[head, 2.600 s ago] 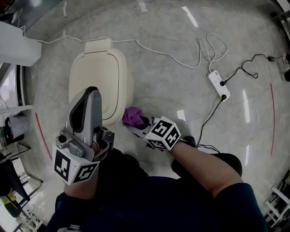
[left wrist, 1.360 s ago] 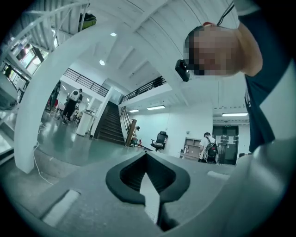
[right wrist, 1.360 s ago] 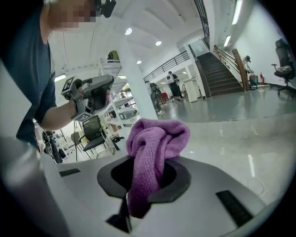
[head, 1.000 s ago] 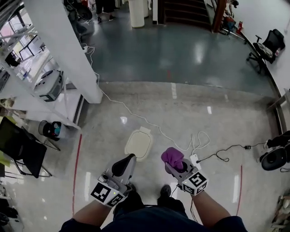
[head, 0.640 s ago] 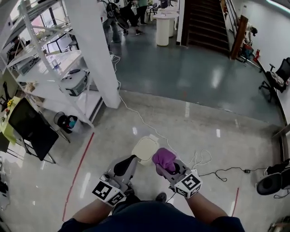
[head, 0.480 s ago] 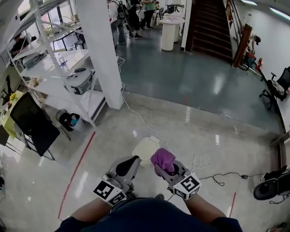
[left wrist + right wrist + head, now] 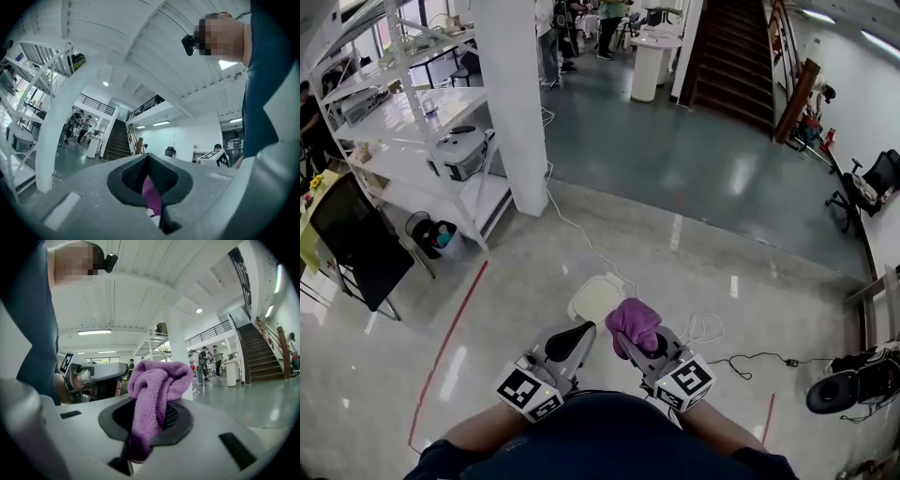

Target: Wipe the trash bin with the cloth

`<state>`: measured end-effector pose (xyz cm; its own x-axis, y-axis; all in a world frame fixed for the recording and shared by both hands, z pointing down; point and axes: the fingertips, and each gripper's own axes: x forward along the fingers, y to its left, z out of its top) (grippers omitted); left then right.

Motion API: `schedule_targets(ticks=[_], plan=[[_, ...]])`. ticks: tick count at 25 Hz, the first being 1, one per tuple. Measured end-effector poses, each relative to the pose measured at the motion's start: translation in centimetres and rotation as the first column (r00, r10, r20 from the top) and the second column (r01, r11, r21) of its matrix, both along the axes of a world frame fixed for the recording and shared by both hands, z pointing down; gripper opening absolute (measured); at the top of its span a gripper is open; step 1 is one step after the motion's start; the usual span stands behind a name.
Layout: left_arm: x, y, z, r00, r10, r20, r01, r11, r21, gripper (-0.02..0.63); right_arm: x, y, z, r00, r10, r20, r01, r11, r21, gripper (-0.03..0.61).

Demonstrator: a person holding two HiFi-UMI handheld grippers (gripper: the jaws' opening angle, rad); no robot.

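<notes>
The cream trash bin (image 7: 596, 298) stands small on the floor far below, lid down. Both grippers are held up near the person's chest, well above the bin and apart from it. My right gripper (image 7: 645, 345) is shut on the purple cloth (image 7: 633, 322), which bunches up above its jaws; in the right gripper view the purple cloth (image 7: 154, 385) fills the gap in my right gripper (image 7: 151, 416). My left gripper (image 7: 572, 341) is beside it, shut. In the left gripper view my left gripper (image 7: 148, 159) points up into the room, a purple sliver showing in its slit.
A white power strip and cables (image 7: 705, 328) lie on the floor right of the bin. A white pillar (image 7: 520, 103) and shelving (image 7: 422, 141) stand at the left, a red floor line (image 7: 441, 352) runs near the bin, and a fan (image 7: 836, 389) is at the right.
From close against the bin's side, both grippers and the cloth have come up and away; the bin now looks small and far below. Over the last second the grippers drew closer together.
</notes>
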<state>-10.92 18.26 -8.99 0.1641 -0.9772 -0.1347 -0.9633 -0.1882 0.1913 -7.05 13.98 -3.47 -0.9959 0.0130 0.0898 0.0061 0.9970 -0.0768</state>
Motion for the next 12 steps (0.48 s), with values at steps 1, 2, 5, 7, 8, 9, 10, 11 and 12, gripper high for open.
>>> schedule_targets(ticks=[1,2,5,7,8,9,10,11,12], plan=[[0.1,0.0,0.1,1.000,0.001,-0.001,-0.001,1.000,0.001,-0.002,0.0,0.1,-0.1,1.000,-0.003,0.004,0.003,1.000,0.008,0.069],[0.3,0.1,0.2,1.000,0.002,-0.004,-0.002,1.000,0.000,-0.002,0.1,0.2,-0.3,1.000,-0.002,0.007,0.002,1.000,0.012,0.069],[0.4,0.3,0.0,1.000,0.005,0.001,-0.005,1.000,0.001,-0.002,0.2,0.4,-0.7,1.000,-0.002,0.014,0.002,1.000,0.014,0.069],[0.3,0.7,0.2,1.000,0.001,0.002,-0.001,1.000,-0.002,-0.002,0.2,0.9,-0.7,1.000,-0.015,0.018,0.014,1.000,0.026,0.069],[0.4,0.8,0.4,1.000,-0.002,-0.003,0.002,1.000,-0.004,-0.002,0.2,1.2,-0.6,1.000,-0.018,0.019,0.017,0.999,0.028,0.069],[0.5,0.9,0.6,1.000,-0.003,-0.006,0.003,1.000,-0.005,-0.002,0.4,1.3,-0.5,1.000,-0.019,0.020,0.018,0.999,0.028,0.069],[0.7,0.9,0.7,1.000,-0.001,-0.005,0.001,1.000,-0.004,-0.002,0.5,1.4,-0.3,1.000,-0.020,0.022,0.019,0.999,0.028,0.069],[1.0,0.9,0.7,1.000,0.001,-0.001,-0.001,1.000,-0.003,-0.002,0.6,1.3,-0.3,1.000,-0.021,0.023,0.021,0.999,0.030,0.069],[1.2,0.8,0.6,1.000,0.003,0.004,-0.003,1.000,-0.002,-0.002,0.7,1.2,-0.3,0.999,-0.023,0.023,0.022,0.999,0.033,0.069]])
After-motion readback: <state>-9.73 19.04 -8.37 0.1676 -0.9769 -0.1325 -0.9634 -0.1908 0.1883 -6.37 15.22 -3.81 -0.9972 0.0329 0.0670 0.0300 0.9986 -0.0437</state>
